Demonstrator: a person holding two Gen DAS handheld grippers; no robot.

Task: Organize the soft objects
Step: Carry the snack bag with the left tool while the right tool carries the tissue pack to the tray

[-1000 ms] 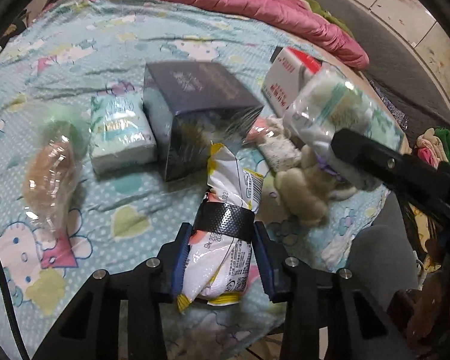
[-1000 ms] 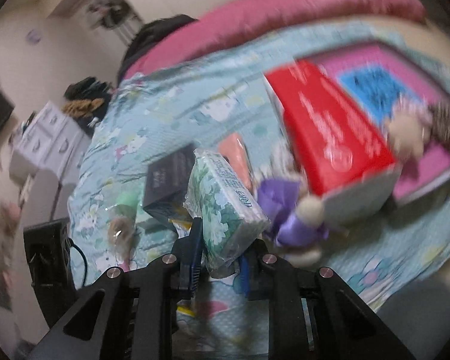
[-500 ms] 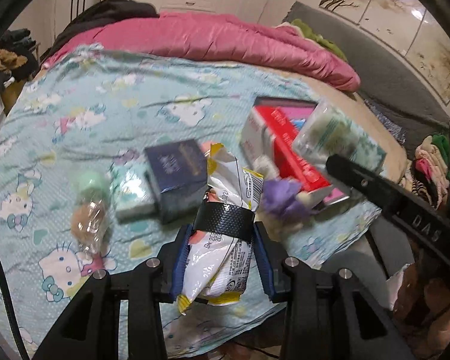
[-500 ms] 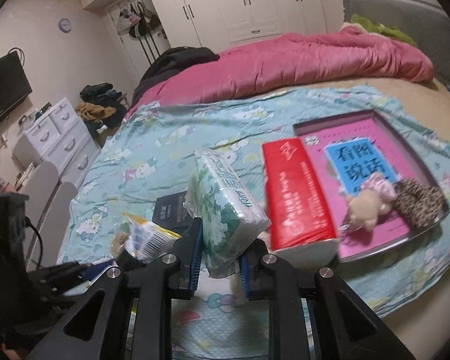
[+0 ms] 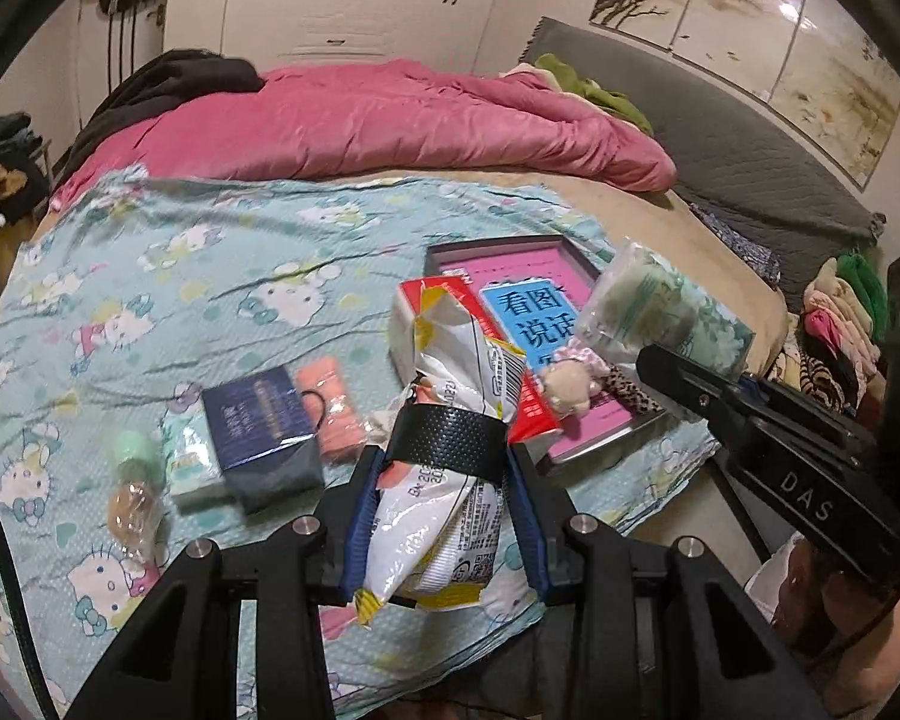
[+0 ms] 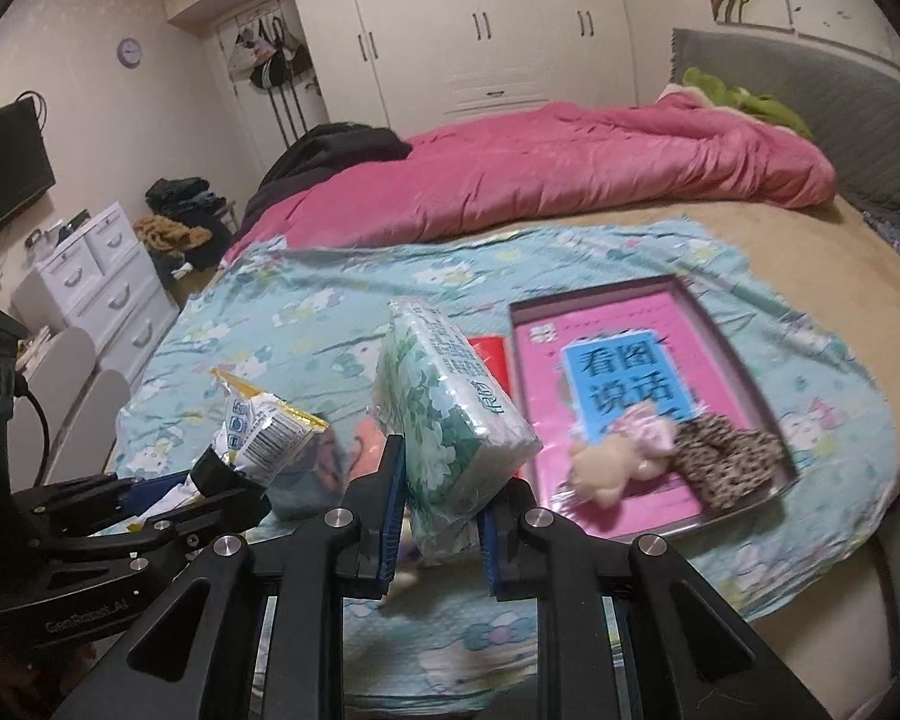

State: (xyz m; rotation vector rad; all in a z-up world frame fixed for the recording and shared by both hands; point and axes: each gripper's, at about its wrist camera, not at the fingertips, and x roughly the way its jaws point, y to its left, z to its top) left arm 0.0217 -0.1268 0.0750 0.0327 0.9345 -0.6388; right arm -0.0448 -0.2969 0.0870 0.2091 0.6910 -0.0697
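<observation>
My left gripper (image 5: 444, 468) is shut on a white and yellow snack packet (image 5: 450, 354), held up above the near edge of the bed. On its right, my right gripper (image 6: 441, 480) is shut on a green floral tissue pack (image 6: 450, 414), also lifted clear of the bed. The right wrist view shows the left gripper (image 6: 222, 474) and its snack packet (image 6: 264, 426) low on the left. A beige plush toy (image 6: 606, 468) and a leopard-print soft item (image 6: 726, 462) lie on a pink book in a grey tray (image 6: 714, 324).
On the teal cartoon blanket (image 5: 210, 258) lie a dark blue box (image 5: 258, 414), a pink item (image 5: 330, 402), a small tissue pack (image 5: 192, 462), a wrapped bottle (image 5: 132, 480) and a red box (image 5: 534, 414). A pink duvet (image 5: 360, 120) covers the bed's far side.
Both grippers have risen and drawn back from the bed, each still gripping its load. The items on the blanket now look smaller and farther away.
</observation>
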